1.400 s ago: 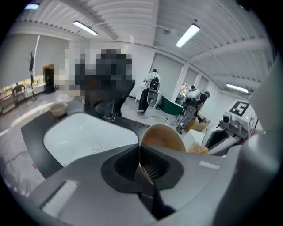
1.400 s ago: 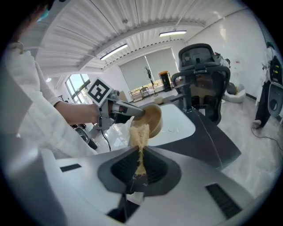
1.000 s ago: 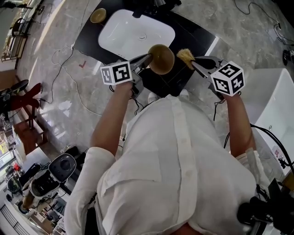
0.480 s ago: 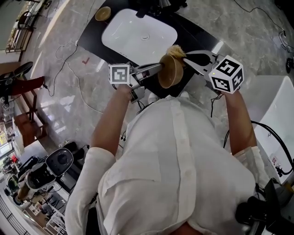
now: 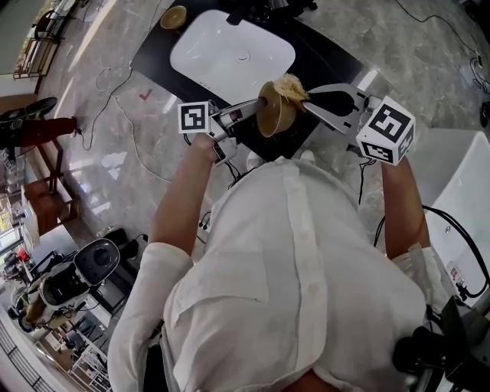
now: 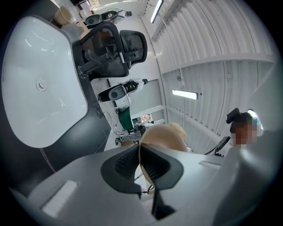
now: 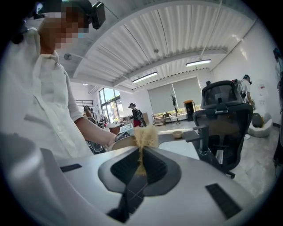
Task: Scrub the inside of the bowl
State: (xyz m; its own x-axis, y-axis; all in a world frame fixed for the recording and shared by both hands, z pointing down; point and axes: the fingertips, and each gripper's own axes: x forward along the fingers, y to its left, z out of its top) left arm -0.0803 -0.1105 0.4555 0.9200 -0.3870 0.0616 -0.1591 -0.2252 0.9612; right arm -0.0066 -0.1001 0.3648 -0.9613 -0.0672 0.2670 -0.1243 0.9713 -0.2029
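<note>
A tan wooden bowl (image 5: 273,109) is held in the air on its side, its mouth turned to the right, in front of the person's chest. My left gripper (image 5: 256,109) is shut on the bowl's rim (image 6: 142,152), one jaw inside and one outside. My right gripper (image 5: 306,98) is shut on a pale straw-coloured scrubber (image 5: 289,89), whose fibre tuft (image 7: 144,137) sits at the bowl's mouth. Whether the tuft touches the inner wall is hidden from the head view.
A white sink basin (image 5: 233,54) is set in a black counter (image 5: 321,63) below and beyond the bowl. A second small wooden bowl (image 5: 174,16) stands at the counter's far left. A black office chair (image 7: 223,114) stands nearby. Cables (image 5: 121,115) lie on the marble floor.
The scrubber came from apart on the right to the bowl's mouth. The left gripper has tipped the bowl so its opening faces right, and both grippers shifted slightly up.
</note>
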